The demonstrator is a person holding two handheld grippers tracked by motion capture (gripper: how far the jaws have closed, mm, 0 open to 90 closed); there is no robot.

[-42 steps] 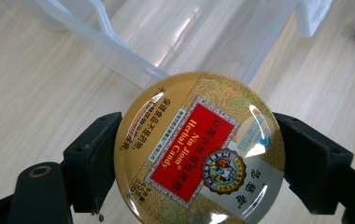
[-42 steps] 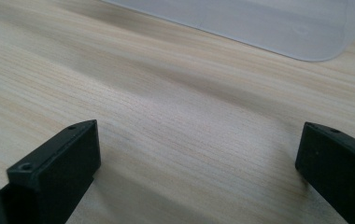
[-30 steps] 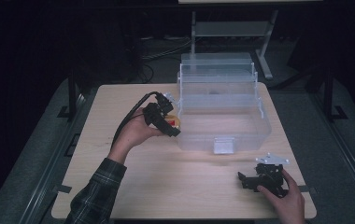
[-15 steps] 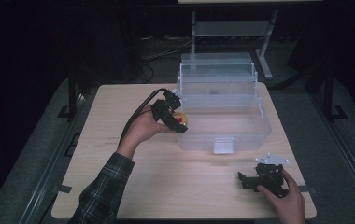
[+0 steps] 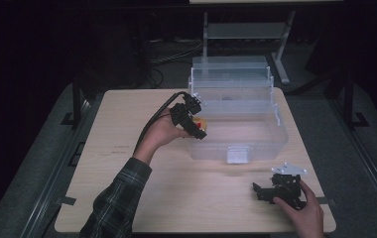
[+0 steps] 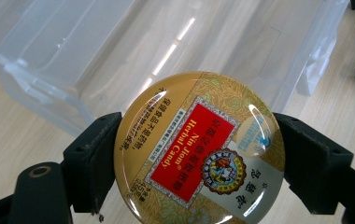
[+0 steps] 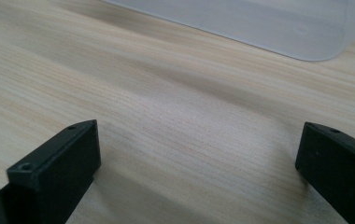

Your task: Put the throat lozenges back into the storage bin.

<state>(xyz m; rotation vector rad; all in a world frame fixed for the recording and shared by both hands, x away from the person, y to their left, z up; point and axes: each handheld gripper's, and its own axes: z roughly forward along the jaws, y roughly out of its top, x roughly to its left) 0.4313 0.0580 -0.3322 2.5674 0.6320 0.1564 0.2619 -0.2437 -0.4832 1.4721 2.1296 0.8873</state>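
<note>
Candy tin (image 6: 199,149): round, rigid, glossy, judged light and slippery; clamped across its rim by left tongs (image 6: 185,158). Right tongs (image 7: 196,172) released above desk (image 7: 166,93).

The room is dim and nearly black beyond the lit counter (image 5: 127,198), a pale wood-grain top with rounded corners. Grey floor (image 5: 37,163) surrounds it, with dark rails (image 5: 52,178) running along both sides. Behind the counter, a light metal stand (image 5: 246,29) with a shelf rests on the floor, and dark cables (image 5: 171,54) lie coiled just beside it at its left.
</note>
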